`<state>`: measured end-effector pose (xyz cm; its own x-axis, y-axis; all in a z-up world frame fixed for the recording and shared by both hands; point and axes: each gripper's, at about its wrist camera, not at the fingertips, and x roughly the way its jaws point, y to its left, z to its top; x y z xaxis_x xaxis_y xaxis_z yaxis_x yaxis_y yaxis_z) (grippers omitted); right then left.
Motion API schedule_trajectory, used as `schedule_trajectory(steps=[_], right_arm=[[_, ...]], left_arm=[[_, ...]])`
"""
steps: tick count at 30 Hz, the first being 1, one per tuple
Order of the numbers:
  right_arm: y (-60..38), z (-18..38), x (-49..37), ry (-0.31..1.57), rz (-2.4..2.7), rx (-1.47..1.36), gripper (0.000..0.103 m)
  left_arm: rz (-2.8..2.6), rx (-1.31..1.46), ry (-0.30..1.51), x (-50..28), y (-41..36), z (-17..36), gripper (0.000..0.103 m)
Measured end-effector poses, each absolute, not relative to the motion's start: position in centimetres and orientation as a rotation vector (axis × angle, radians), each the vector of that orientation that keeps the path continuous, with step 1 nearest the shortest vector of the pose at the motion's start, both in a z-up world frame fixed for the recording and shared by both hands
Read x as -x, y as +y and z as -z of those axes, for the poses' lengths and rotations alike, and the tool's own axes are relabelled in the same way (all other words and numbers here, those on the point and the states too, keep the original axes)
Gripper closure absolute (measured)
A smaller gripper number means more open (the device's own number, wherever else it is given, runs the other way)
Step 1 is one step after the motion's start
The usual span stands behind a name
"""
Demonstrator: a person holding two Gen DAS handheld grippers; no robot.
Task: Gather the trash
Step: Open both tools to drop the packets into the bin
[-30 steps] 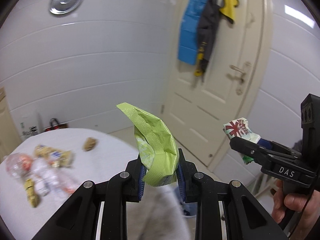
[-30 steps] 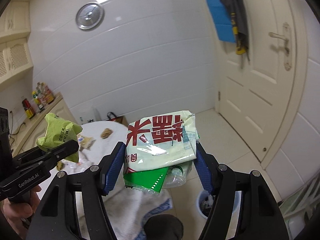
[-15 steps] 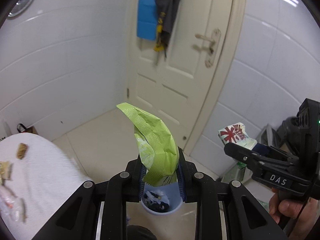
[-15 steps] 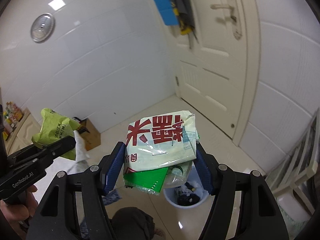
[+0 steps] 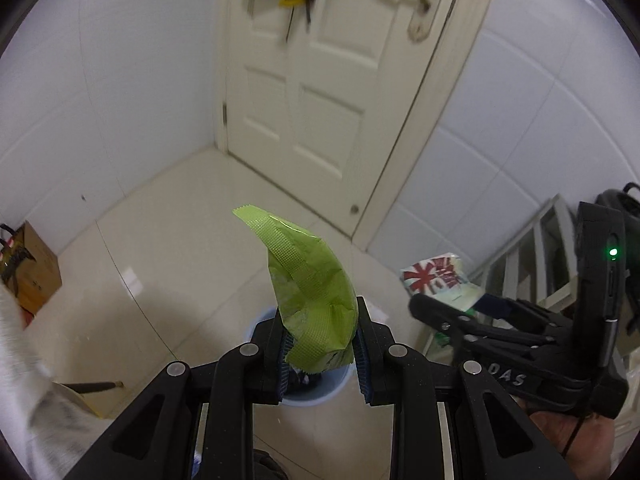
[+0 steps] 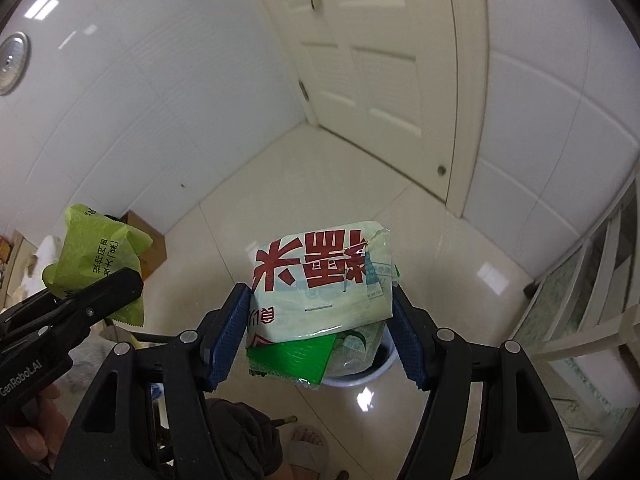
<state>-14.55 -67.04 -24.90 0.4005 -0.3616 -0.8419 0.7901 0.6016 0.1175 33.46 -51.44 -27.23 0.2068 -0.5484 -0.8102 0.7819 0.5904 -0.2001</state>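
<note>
My left gripper (image 5: 320, 344) is shut on a lime-green snack wrapper (image 5: 312, 296), held above a light blue trash bin (image 5: 256, 326) on the floor; it also shows in the right wrist view (image 6: 96, 256). My right gripper (image 6: 320, 328) is shut on a pale green packet with red characters (image 6: 320, 280), with a green wrapper (image 6: 292, 360) under it, above the same bin (image 6: 376, 368). The right gripper and its packet (image 5: 436, 276) also show at the right of the left wrist view. The bin's contents are mostly hidden.
A white door (image 5: 320, 100) stands ahead in the tiled corner. A cardboard box (image 5: 28, 268) sits on the floor at left. A white rack (image 6: 592, 288) stands at right. The white-clothed table edge (image 5: 16, 360) is at far left. A slippered foot (image 6: 308, 448) is below.
Both grippers swung away from the table toward the door corner and tilted down. The bin now sits directly under both held wrappers. The grips have not changed.
</note>
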Motion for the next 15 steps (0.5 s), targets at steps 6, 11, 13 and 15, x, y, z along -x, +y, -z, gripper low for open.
schedule_trajectory(steps=[6,11,13,15], right_arm=[[-69.4,29.7,13.6,0.957,0.762,-0.624,0.035],[-71.1,32.4,13.0,0.995,0.762,-0.669,0.032],[-71.7,32.9,13.1,0.996,0.78,-0.686,0.022],[-72.1,33.1,13.5,0.982,0.796,-0.711,0.012]], left_arm=[[0.928,-0.312,1.116,-37.3,-56.7,31.8,0.079],[0.881,-0.358,1.17,-40.1,-60.2,34.1,0.042],[0.836,-0.384,1.148,-40.9,-61.0,34.2,0.026],[0.829,-0.383,1.132,-41.1,-61.6,34.0,0.015]])
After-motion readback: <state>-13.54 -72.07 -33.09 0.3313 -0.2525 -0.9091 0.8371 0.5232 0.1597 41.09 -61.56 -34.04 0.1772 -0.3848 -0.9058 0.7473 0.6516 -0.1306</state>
